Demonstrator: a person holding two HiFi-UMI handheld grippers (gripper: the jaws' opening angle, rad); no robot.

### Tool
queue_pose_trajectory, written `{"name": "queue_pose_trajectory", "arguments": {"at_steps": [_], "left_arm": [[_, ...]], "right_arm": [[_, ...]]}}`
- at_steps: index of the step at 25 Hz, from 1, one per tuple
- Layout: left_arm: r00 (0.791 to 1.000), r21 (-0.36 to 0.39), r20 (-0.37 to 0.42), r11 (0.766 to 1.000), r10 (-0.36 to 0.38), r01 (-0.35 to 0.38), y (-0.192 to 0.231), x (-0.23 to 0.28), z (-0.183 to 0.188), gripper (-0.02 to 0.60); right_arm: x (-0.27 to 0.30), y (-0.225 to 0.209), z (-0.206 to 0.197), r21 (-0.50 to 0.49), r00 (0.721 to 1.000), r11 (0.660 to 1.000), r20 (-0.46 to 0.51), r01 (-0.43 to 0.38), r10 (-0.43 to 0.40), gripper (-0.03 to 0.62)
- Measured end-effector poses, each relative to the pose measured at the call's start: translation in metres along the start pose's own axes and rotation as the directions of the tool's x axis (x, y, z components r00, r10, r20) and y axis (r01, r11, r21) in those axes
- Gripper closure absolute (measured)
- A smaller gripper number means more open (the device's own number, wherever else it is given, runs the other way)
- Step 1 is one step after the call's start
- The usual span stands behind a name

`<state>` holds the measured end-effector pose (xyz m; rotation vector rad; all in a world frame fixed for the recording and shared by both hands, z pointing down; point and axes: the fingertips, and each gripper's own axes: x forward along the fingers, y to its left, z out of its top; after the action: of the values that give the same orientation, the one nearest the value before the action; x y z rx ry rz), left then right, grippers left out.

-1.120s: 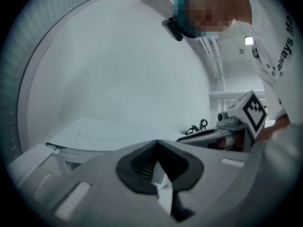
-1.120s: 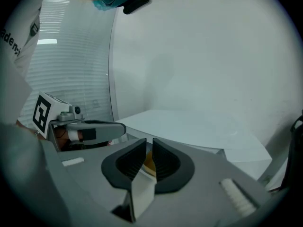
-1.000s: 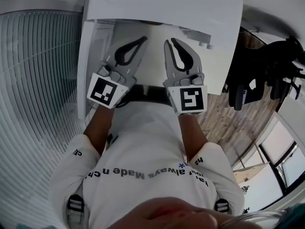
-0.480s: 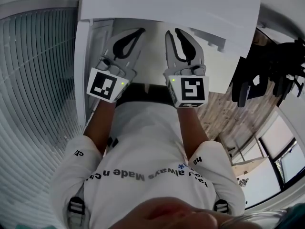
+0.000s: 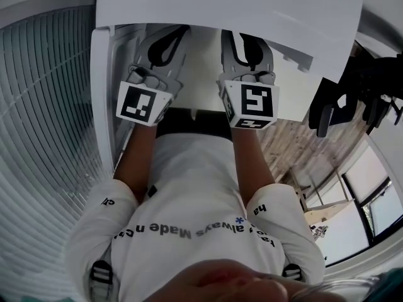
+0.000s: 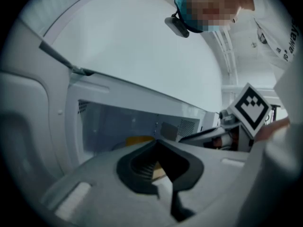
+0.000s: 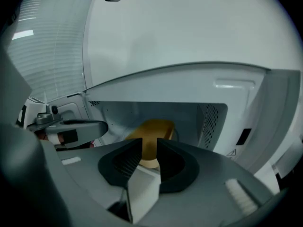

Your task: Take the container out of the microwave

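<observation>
Inside the open microwave (image 7: 189, 86), on the cavity floor towards the back, sits the yellow container (image 7: 154, 136). It is a shallow tub, and neither claw touches it. From the right gripper view it lies straight ahead, framed by the gap between the jaws but well beyond them. In the left gripper view only a yellow sliver of it shows above the jaws.

The right claw (image 7: 149, 144) is open. Its dark ribbed pads (image 7: 125, 162) stand apart with a clear slot between them, and nothing is pressed there. Its jaws have just been opening. The left claw (image 6: 156, 143) is closed and empty, its tips meeting in a point at the mouth of the cavity.

Seen from the head view, both grippers reach forward side by side under the front edge of the white microwave casing, so their tips are hidden there. The marker cube of the left gripper (image 5: 137, 104) and that of the right gripper (image 5: 252, 106) face the camera, near each other but not touching. The microwave door (image 5: 101, 87) stands swung out at the left. Behind it hang white slatted blinds (image 5: 44, 106). A wooden floor (image 5: 296, 162) shows at the right, below the appliance. The person wears a white shirt (image 5: 189, 194) with dark lettering across it.
</observation>
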<state>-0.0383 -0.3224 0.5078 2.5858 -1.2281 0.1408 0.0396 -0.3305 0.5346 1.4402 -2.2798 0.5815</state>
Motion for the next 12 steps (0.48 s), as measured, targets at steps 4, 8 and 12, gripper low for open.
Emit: {"name": "queue_pose_trajectory", "arguments": {"at_steps": [4, 8, 12], "left_arm": [[1.000, -0.003, -0.005, 1.000, 0.010, -0.010, 0.006, 0.004, -0.007, 0.578], [1.000, -0.015, -0.015, 1.000, 0.012, -0.012, 0.007, 0.007, -0.014, 0.578], [0.999, -0.033, -0.023, 0.999, 0.022, -0.023, 0.014, 0.009, -0.018, 0.578]], "right_arm": [[0.011, -0.004, -0.006, 0.011, 1.000, 1.000, -0.017, 0.019, -0.019, 0.478], [0.021, -0.009, -0.013, 0.025, 0.999, 0.999, -0.038, 0.039, -0.039, 0.459], [0.030, -0.012, -0.015, 0.033, 0.997, 0.998, -0.050, 0.056, -0.055, 0.449]]}}
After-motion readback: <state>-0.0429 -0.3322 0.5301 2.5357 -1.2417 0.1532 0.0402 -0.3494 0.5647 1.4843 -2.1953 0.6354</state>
